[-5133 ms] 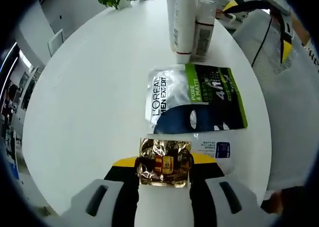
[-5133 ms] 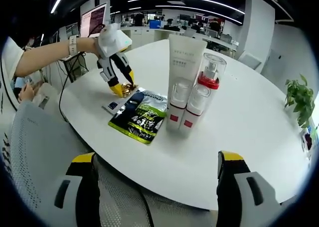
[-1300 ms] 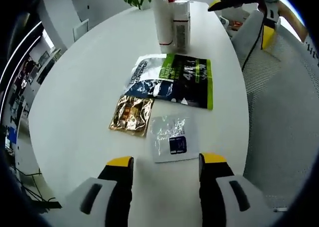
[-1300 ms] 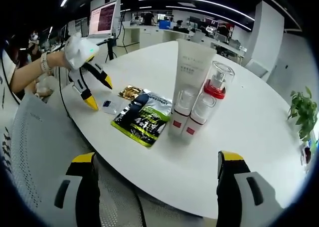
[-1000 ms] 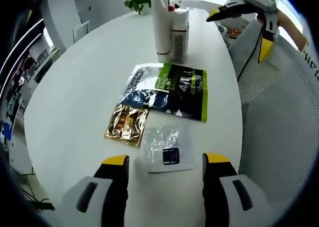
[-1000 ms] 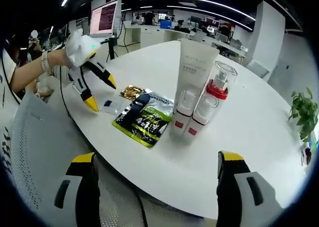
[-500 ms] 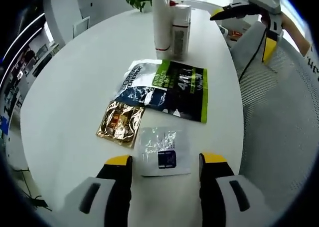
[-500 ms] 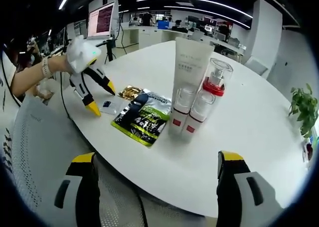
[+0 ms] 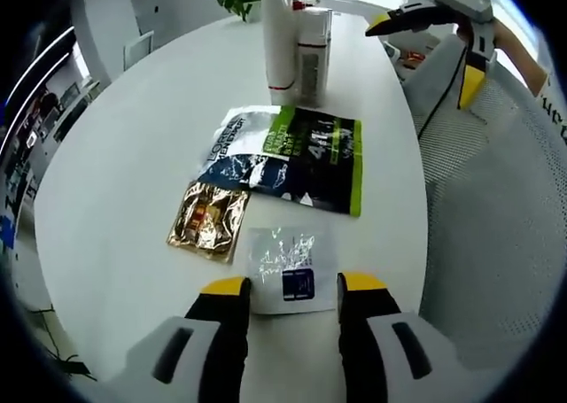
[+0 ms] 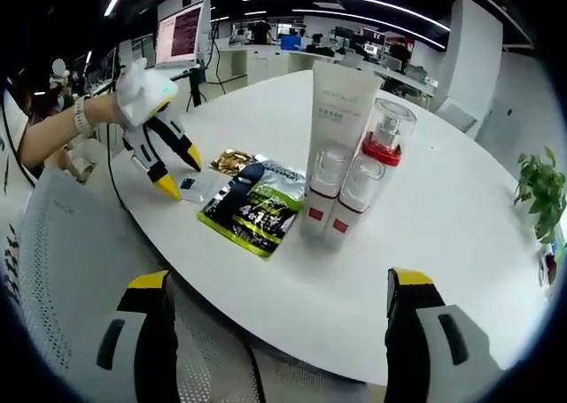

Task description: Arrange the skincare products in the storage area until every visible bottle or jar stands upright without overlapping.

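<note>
Left gripper (image 9: 292, 290) low over the white table (image 9: 133, 155) near its edge, jaws spread, yellow tips either side of the near end of a clear sachet (image 9: 288, 259) with a dark label, sachet between them but not pinched. Gold sachet (image 9: 207, 219) just beside it, toward the table's middle; dark green-and-black pouch (image 9: 297, 155) beyond, flat. Further in, white tube (image 10: 335, 128) and pump bottles (image 10: 365, 177) upright, touching in a cluster. Right gripper (image 10: 275, 288) held off the table's edge over a mesh chair (image 10: 62, 279), jaws wide apart, empty.
</note>
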### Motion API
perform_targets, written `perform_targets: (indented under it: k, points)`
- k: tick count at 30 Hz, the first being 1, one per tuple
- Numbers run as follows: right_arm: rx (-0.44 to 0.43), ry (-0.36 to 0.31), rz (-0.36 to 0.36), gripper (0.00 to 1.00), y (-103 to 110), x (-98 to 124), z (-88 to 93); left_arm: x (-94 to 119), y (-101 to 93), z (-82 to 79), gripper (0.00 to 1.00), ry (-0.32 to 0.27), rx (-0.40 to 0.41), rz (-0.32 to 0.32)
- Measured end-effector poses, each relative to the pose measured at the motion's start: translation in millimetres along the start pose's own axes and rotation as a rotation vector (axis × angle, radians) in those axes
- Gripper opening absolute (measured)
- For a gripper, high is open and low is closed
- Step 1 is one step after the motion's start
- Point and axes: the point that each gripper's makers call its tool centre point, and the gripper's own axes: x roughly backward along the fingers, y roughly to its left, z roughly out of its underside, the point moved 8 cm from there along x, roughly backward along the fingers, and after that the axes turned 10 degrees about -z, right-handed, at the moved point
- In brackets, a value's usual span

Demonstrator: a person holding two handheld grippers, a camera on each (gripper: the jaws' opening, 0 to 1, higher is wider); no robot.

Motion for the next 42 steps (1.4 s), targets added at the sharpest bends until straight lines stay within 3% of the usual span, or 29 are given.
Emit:
perform_targets:
  k: [12, 20, 42]
  points:
    - [0.007, 0.002, -0.002, 0.99, 2, 0, -0.6, -6, 0.3, -9.3, 0.39, -0.003, -0.132, 0.075]
    - [0.0, 0.01, 0.0, 0.99, 0, 1, 1.9, -12, 11.2, -9.6, 0.43, 0.01, -0.142, 0.089]
    - [-0.002, 0.021, -0.016, 0.99, 2, -4, 0.6, -12, 11.8, -15.2, 0.44, 0.033, -0.177, 0.106]
